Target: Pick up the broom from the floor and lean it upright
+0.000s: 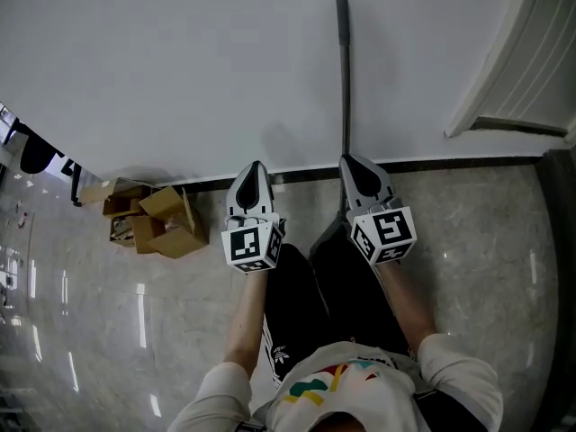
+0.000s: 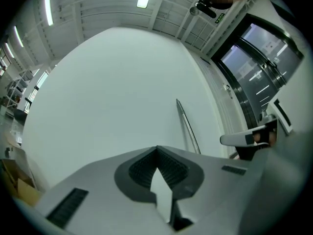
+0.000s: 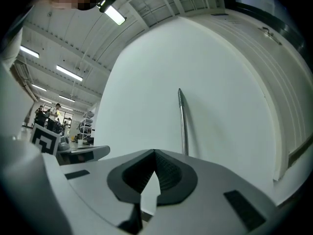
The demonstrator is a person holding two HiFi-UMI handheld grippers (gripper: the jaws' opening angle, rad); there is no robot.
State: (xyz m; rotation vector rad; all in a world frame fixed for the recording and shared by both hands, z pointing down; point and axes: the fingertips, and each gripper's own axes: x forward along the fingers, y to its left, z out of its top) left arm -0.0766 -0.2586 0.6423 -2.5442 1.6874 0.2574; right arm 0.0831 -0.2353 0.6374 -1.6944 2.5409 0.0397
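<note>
Nearest in the head view, the person's white shirt (image 1: 351,390) is cut off by the bottom edge, and black trousers (image 1: 315,295) cover the floor (image 1: 486,232) straight below. Both forearms reach forward. The left gripper (image 1: 255,167) and the right gripper (image 1: 352,160) are held side by side, apart from each other, pointing at the wall (image 1: 180,61). In its own view the left gripper (image 2: 156,148) has its jaws clenched tip to tip with nothing between them. The right gripper (image 3: 154,152) is clenched and empty in the same way.

Just beyond the right gripper stands the broom (image 1: 343,70). Only its grey handle shows. The lower end and the brush head are hidden behind the right gripper and the trousers, so I cannot tell how the foot sits on the floor. The long axis runs close to vertical, top end up, with the handle against the white wall. Both gripper views show the same upright shaft (image 2: 187,126) (image 3: 183,121) rising above the jaws, free of them.

Along the foot of the wall runs a dark baseboard (image 1: 468,162). To the left some cardboard boxes (image 1: 162,221) lie in a heap beside it. At the right a white door frame (image 1: 504,70) is cut off by the picture's edge.
</note>
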